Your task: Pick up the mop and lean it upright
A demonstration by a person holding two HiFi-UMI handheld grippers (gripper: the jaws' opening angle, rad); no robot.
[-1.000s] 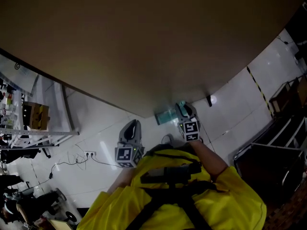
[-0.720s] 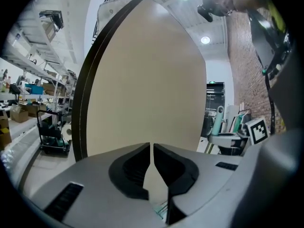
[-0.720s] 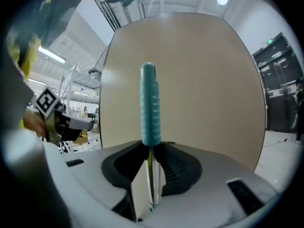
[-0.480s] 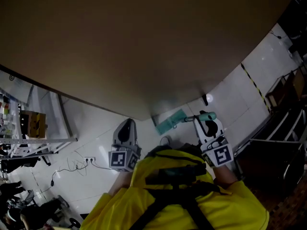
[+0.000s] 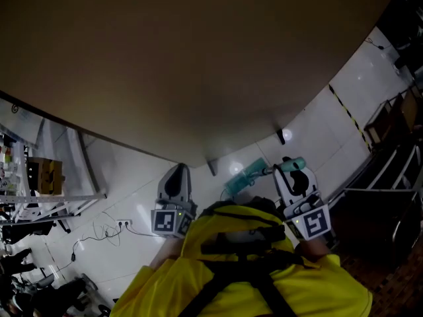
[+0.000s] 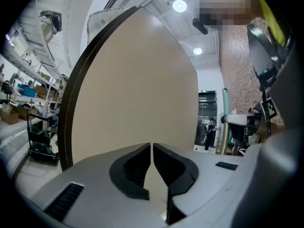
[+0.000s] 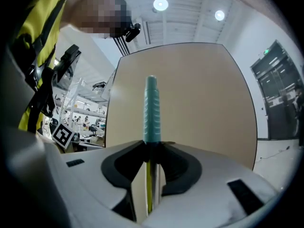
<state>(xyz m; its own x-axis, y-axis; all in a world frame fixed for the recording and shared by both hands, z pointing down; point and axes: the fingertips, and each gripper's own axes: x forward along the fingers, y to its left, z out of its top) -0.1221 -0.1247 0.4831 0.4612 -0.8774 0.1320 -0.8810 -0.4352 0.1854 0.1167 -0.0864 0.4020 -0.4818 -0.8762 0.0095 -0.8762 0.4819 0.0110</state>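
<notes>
Nearest is the person's yellow jacket (image 5: 251, 279), matte cloth crossed by dark straps. Just past it the right gripper (image 5: 289, 172) has its jaws clamped on the mop (image 5: 264, 171). The pads press the thin shaft right under the teal ribbed grip (image 7: 151, 109), which rises straight above the jaws in the right gripper view. The left gripper (image 5: 179, 172) hovers well apart from the mop, its jaws brought together to a hairline slit with nothing between. The flat teal mop head (image 5: 243, 177) sits low near the foot of the big board (image 5: 198, 65); whether it touches the white floor (image 5: 317, 137) I cannot tell. To do this step well, I judge the head should be planted on the tiles a little out from the board. The top can then be tipped gently until the grip meets the panel before the jaws let go. The glossy tiles look slippery, so the head could skate. The board is smooth, beige and dark-edged. Farther left lie a power strip (image 5: 123, 224) and metal shelving (image 5: 53, 193)
</notes>
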